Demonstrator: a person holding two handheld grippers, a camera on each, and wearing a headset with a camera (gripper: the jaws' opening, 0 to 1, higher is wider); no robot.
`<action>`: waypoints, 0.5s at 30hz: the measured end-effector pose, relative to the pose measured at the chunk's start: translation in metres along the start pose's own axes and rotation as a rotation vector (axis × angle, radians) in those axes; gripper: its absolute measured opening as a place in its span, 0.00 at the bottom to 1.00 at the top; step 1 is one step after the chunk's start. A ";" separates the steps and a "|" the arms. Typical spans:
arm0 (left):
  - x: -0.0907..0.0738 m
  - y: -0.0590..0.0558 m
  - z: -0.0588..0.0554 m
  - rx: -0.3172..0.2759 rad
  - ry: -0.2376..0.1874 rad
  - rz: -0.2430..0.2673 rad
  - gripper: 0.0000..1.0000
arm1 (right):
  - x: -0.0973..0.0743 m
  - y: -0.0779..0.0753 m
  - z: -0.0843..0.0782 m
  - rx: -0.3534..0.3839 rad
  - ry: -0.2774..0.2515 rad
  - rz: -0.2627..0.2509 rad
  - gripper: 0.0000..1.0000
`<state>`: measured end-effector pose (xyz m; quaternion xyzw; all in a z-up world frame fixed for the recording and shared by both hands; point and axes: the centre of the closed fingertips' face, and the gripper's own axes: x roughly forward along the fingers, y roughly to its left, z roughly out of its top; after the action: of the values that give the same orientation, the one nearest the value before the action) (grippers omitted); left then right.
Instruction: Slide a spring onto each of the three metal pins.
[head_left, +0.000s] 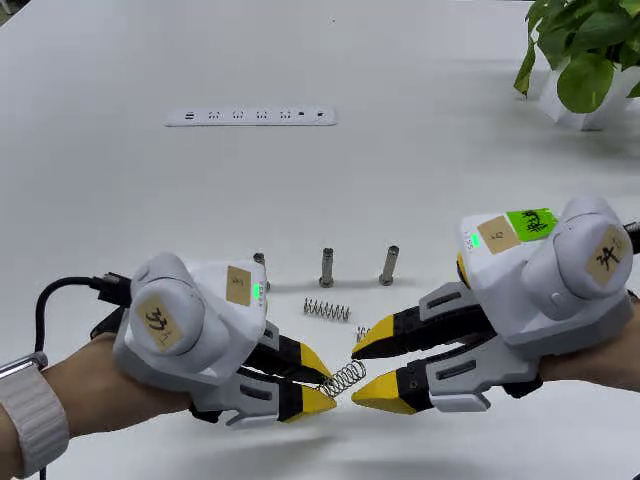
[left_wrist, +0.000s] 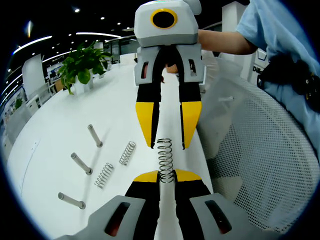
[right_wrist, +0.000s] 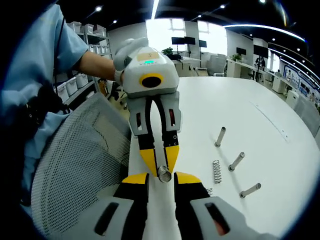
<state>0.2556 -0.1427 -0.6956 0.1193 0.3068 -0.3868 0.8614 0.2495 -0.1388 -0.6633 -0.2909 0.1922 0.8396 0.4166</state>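
White table (head_left: 420, 150) takes up most of the head view, nothing fancy. The right gripper (head_left: 356, 374) is the bigger thing in frame, coming in from the right with its jaws spread fairly wide, gripping nothing. The left gripper (head_left: 322, 385) faces it tip to tip, jaws pinched narrow onto one end of the held spring (head_left: 345, 377). That spring sticks straight out past the left tips, and its free end pokes into the gap between the right gripper's yellow tips. In the left gripper view it sits about centred between them, and I can't see it touching either one.

The three pins (head_left: 327, 266) stand upright in a row on the far side of both grippers. The leftmost is right behind the left gripper's body, and the other two sit beyond the gap where the tips meet.

A loose spring (head_left: 327, 309) lies flat between the pins and the jaw tips, just past the left gripper's nose. A second loose spring (head_left: 362, 333) is tucked right beside the right gripper's upper jaw, partly hidden by it.
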 end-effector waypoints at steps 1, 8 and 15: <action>0.000 0.000 0.002 0.003 -0.004 -0.001 0.09 | 0.001 0.000 0.000 0.000 0.009 0.007 0.20; 0.003 -0.001 0.010 0.019 -0.019 -0.007 0.09 | 0.007 -0.001 -0.001 -0.023 0.039 0.049 0.16; 0.004 -0.001 0.014 0.027 -0.036 -0.008 0.09 | 0.008 0.000 -0.005 -0.031 0.058 0.067 0.14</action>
<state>0.2627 -0.1517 -0.6867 0.1226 0.2866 -0.3964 0.8635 0.2469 -0.1367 -0.6720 -0.3149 0.2009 0.8472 0.3778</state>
